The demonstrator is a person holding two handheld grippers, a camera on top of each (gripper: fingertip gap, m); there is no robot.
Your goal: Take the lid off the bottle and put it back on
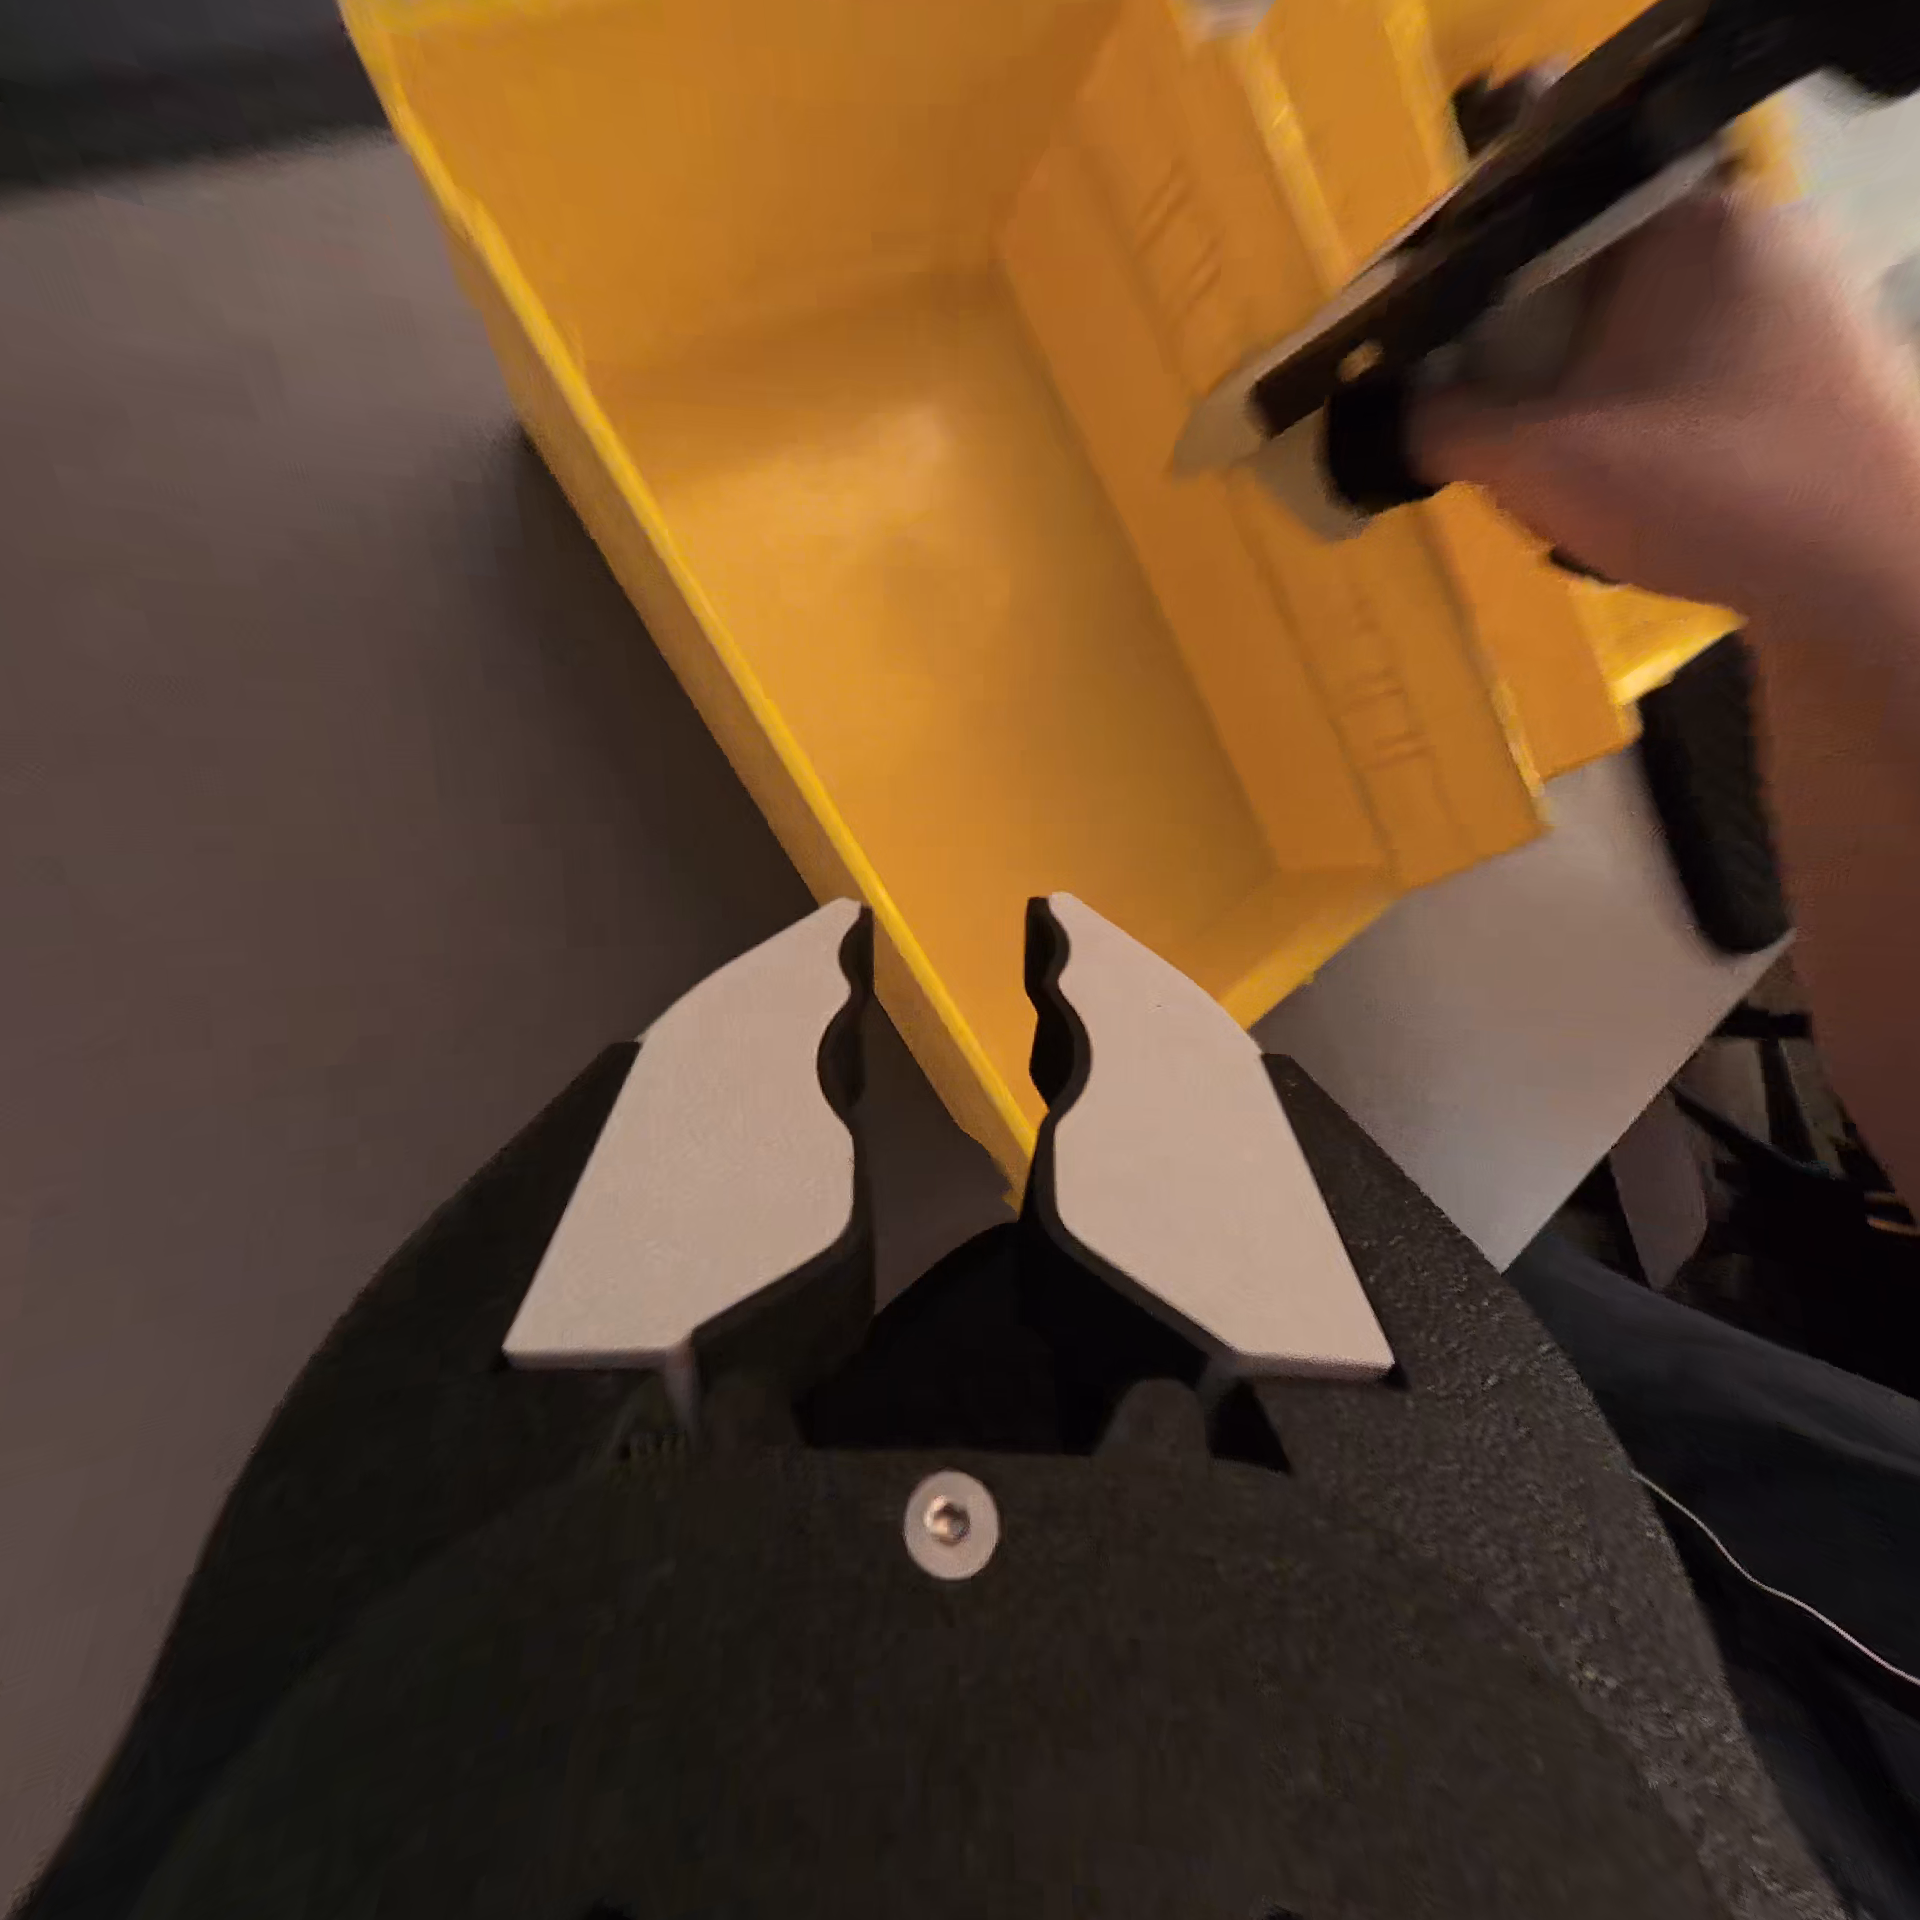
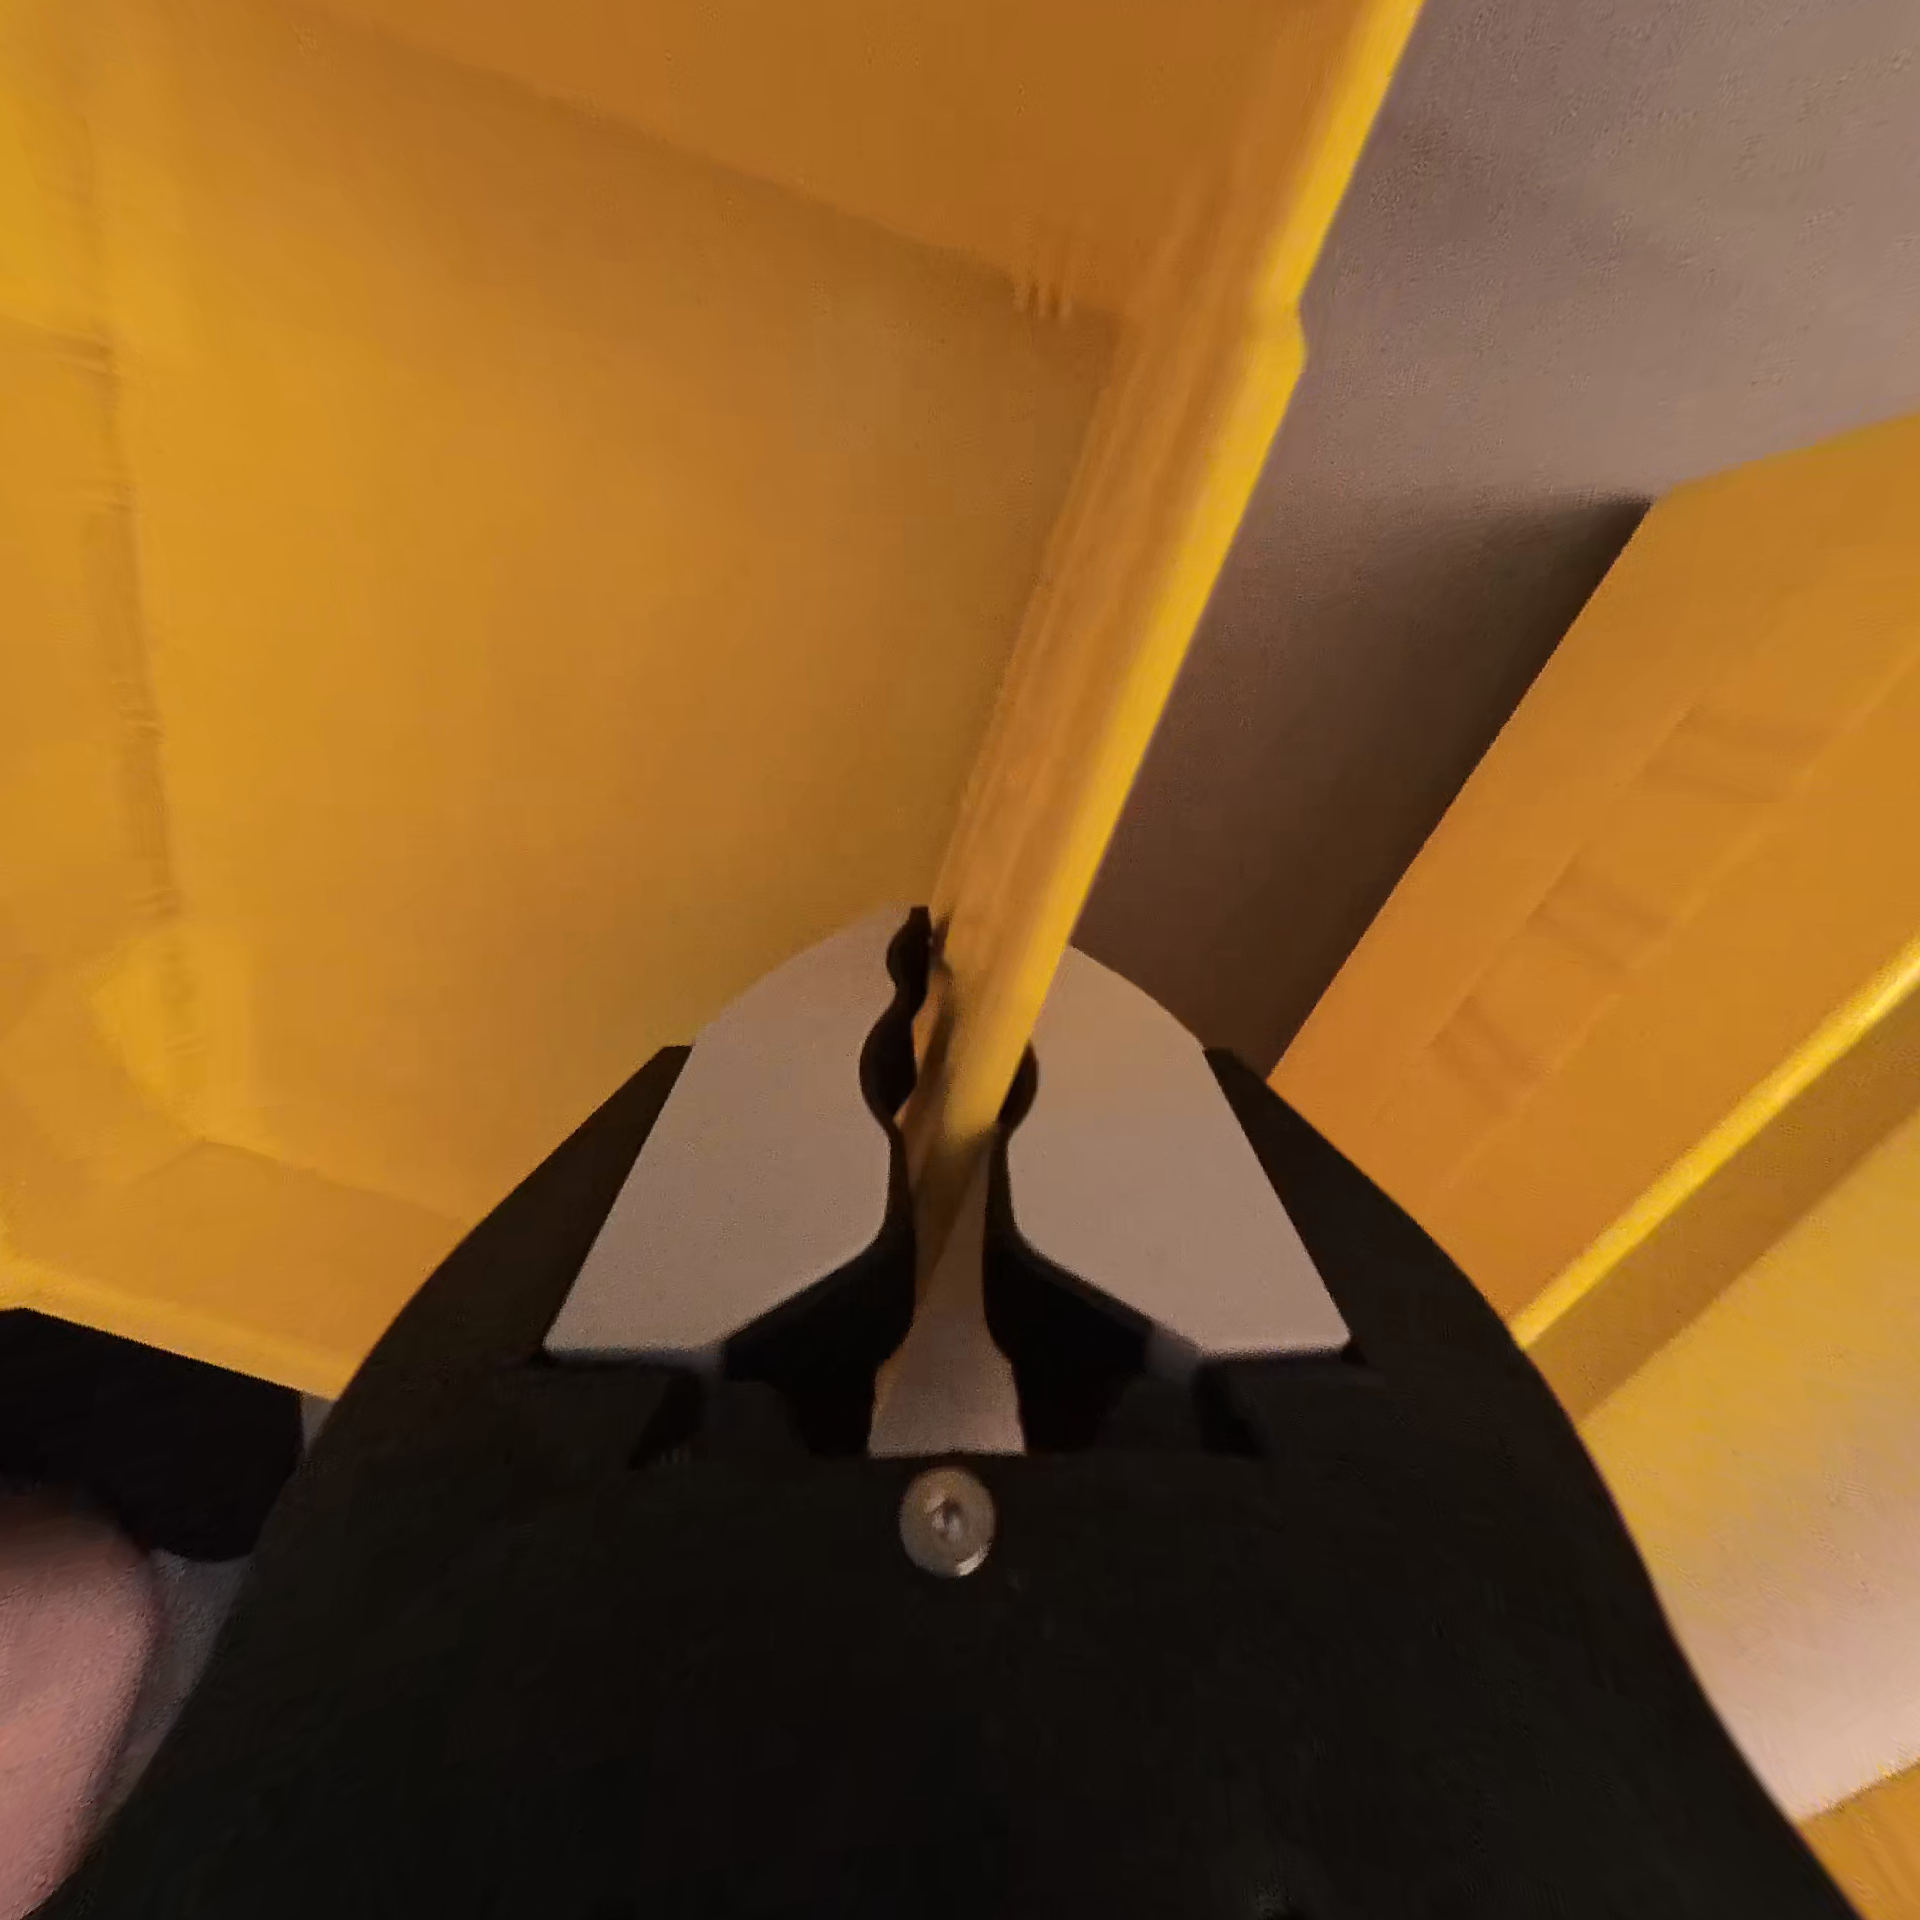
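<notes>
No bottle or lid shows in either view. A yellow plastic bin (image 1: pixel 935 520) lies tilted across the grey table (image 1: pixel 260 727), its hollow side towards me. My left gripper (image 1: pixel 945 914) has its jaws nearly closed across the bin's near wall edge, which runs slantwise between both fingers. My right gripper (image 2: pixel 982 935) is shut on another thin wall of the same bin (image 2: pixel 520 623). It also shows blurred in the left wrist view (image 1: pixel 1236 457), at the bin's far right side, with a hand (image 1: pixel 1662 416) holding it.
A second yellow bin (image 2: pixel 1662 831) lies on the table just right of the held one. The table's near right edge (image 1: pixel 1507 987) borders dark cables and dark fabric (image 1: pixel 1766 1507). A fingertip (image 2: pixel 62 1683) shows at the lower left.
</notes>
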